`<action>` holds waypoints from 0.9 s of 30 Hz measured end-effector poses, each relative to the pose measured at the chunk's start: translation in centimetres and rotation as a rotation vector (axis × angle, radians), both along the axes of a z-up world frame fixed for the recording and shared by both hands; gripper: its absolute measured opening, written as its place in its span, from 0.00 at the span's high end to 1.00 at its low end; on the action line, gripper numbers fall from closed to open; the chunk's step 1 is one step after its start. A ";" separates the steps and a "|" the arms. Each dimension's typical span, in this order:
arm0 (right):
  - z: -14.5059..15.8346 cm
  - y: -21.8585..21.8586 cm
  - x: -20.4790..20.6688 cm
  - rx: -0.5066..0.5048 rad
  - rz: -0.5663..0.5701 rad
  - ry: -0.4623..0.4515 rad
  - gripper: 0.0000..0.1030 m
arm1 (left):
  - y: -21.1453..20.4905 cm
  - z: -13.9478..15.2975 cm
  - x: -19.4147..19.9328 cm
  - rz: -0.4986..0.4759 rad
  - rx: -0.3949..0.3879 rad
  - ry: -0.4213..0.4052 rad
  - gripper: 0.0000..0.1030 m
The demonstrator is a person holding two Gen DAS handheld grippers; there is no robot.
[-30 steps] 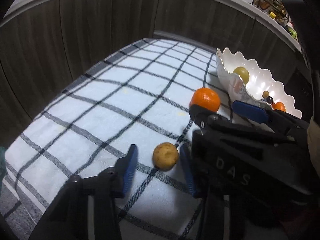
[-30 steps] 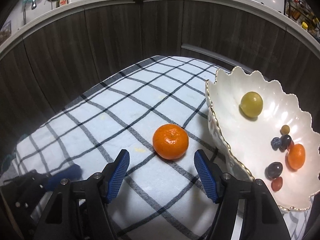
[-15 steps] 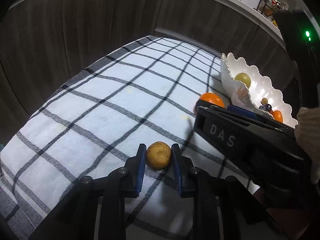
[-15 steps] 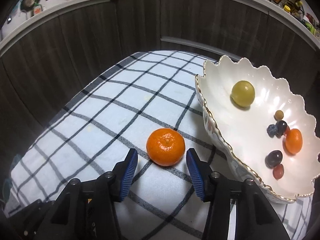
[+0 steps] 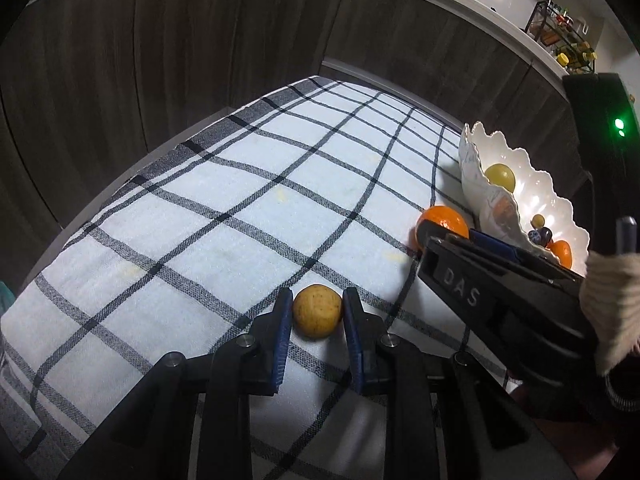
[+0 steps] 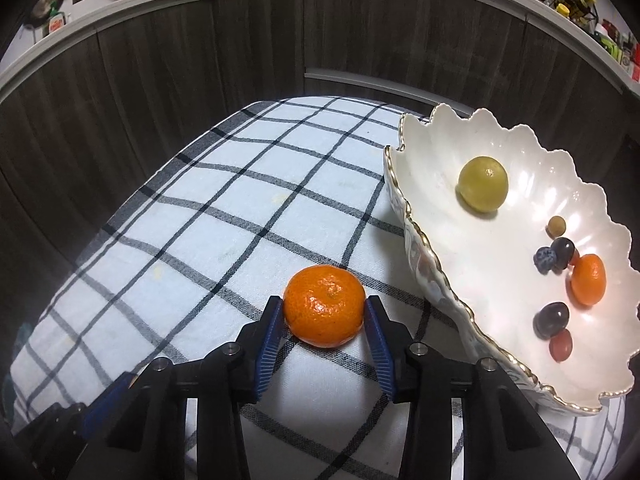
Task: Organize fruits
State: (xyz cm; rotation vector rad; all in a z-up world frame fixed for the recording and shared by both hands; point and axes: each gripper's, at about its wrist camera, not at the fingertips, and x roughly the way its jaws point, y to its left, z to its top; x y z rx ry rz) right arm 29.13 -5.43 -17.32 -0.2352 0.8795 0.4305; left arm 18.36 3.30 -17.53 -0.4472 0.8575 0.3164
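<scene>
Two fruits are lying on the checked cloth (image 6: 224, 216) covering the counter, both outside the white scalloped bowl (image 6: 472, 304): one mandarin (image 6: 324, 306) and one small tan, speckled round fruit (image 5: 318, 311). We are counting seven pieces inside the bowl: one yellow-green round fruit (image 6: 483, 184), one small orange one (image 6: 588, 279), and five little berry-sized pieces in tan, blue, dark purple and red.

We are seeing the mandarin as bright orange with dimpled skin, sitting just beside the bowl's gold-edged rim. The tan fruit is lying farther from the bowl, past the mandarin.

We are watching the right gripper (image 6: 325, 322), whose fingers have just been closing, pressing its blue pads against both sides of the mandarin. The left gripper (image 5: 316, 320) is clenching narrowly on the tan fruit, its pads touching both flanks. Both fruits are resting on the cloth.
</scene>
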 end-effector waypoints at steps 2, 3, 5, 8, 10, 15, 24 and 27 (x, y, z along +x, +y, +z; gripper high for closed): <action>0.1 0.0 -0.2 0.002 0.006 -0.001 0.60 | 0.0 0.0 0.1 -0.004 0.000 0.001 0.75; 0.2 -0.1 -0.3 0.008 0.008 0.000 0.60 | 0.1 0.0 0.1 -0.005 0.000 0.001 0.75; 0.4 -0.2 -0.6 0.008 0.012 -0.007 0.60 | 0.1 0.1 0.0 -0.008 0.001 0.003 0.75; 0.9 -0.4 -1.1 0.012 0.013 -0.015 0.60 | 0.2 0.2 -0.2 -0.009 0.003 0.005 0.75; 1.2 -0.6 -1.4 0.014 0.010 -0.020 0.60 | 0.3 0.4 -0.4 -0.011 0.007 0.005 0.75; 2.1 -1.4 -2.3 0.021 -0.009 -0.030 0.60 | 0.5 1.1 -0.7 -0.015 0.014 -0.009 0.75; 4.0 -2.9 -4.4 0.036 -0.064 -0.050 0.60 | 0.3 2.8 -1.6 -0.058 0.016 -0.048 0.75; 4.7 -3.4 -5.0 0.043 -0.081 -0.061 0.60 | 0.1 3.5 -2.0 -0.080 0.018 -0.064 0.75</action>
